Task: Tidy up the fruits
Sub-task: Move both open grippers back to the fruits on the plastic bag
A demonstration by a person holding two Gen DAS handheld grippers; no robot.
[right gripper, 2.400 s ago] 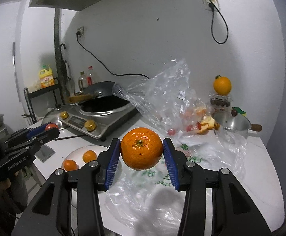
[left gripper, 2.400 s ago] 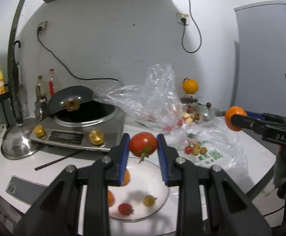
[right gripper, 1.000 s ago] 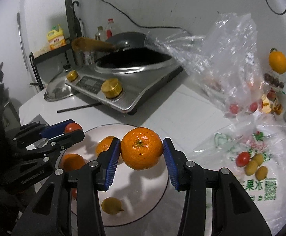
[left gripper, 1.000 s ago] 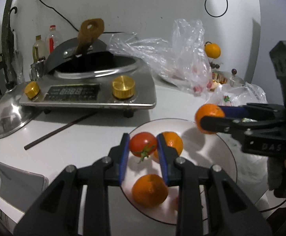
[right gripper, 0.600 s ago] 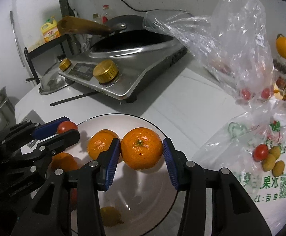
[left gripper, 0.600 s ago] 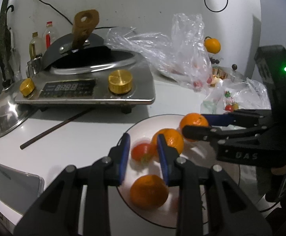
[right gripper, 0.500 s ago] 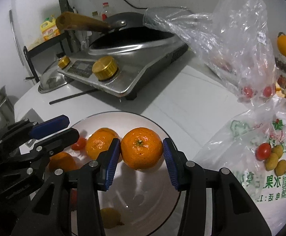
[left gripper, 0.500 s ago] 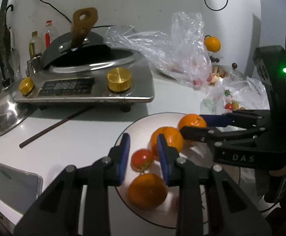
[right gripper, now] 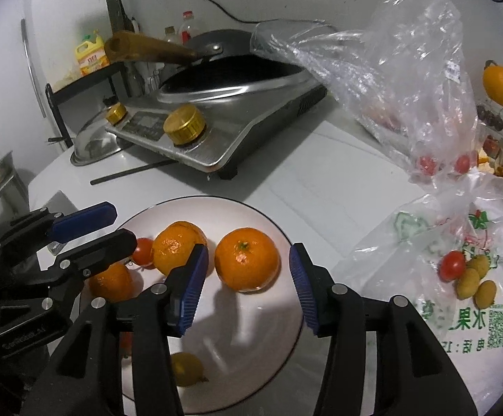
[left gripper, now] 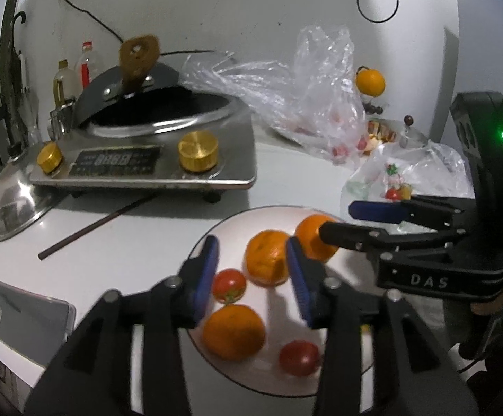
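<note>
Both tongs hang over the white plate (right gripper: 279, 232) on the desk (right gripper: 338, 187), and both are opening. The left tongs (left gripper: 251, 274) have let go of the small tomato (left gripper: 229, 285), which lies on the plate beside a mandarin (left gripper: 267, 261). The right tongs (right gripper: 248, 282) stand clear of their orange (right gripper: 247, 259), which seems to rest on the plate. More fruit lies on a plastic bag (right gripper: 459, 277) nearby.
</note>
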